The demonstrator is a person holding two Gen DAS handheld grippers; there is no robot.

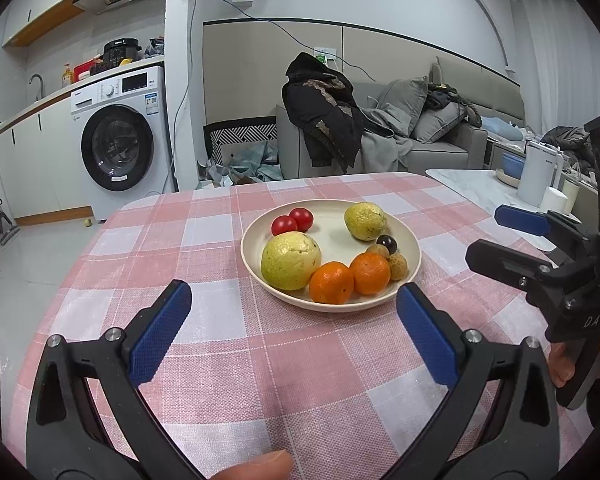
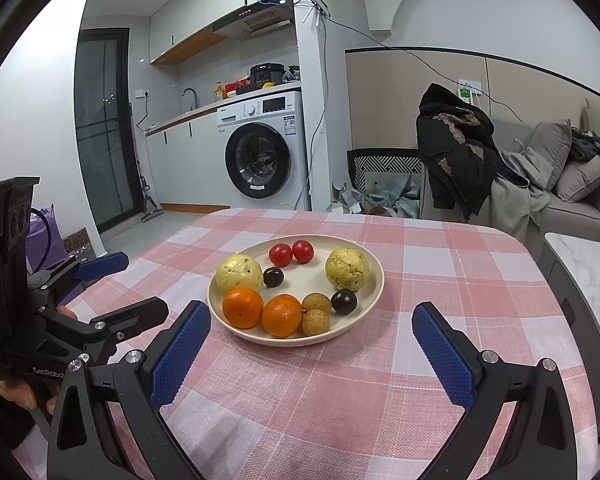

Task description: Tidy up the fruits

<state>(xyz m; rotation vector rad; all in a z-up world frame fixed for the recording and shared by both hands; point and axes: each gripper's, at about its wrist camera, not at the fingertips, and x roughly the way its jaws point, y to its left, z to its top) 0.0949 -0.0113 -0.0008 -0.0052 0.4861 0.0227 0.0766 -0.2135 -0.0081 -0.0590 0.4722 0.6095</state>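
A cream plate (image 1: 414,252) (image 2: 374,292) stands on the pink checked tablecloth. It holds two yellow-green guavas (image 1: 290,260) (image 2: 347,269), two oranges (image 1: 332,283) (image 2: 242,307), two cherry tomatoes (image 1: 284,225) (image 2: 281,254), two brown longans (image 2: 316,322) and two dark grapes (image 2: 344,301). My left gripper (image 1: 294,294) is open and empty, just short of the plate's near rim. My right gripper (image 2: 312,318) is open and empty, its blue pads either side of the plate's near edge. Each gripper shows in the other's view (image 1: 496,238) (image 2: 124,284).
The table (image 1: 204,248) has rounded far corners. A white marble side table (image 1: 472,188) at the right carries a white kettle (image 1: 538,176) and cups. A washing machine (image 1: 120,148) and a grey sofa (image 1: 432,144) with clothes stand beyond.
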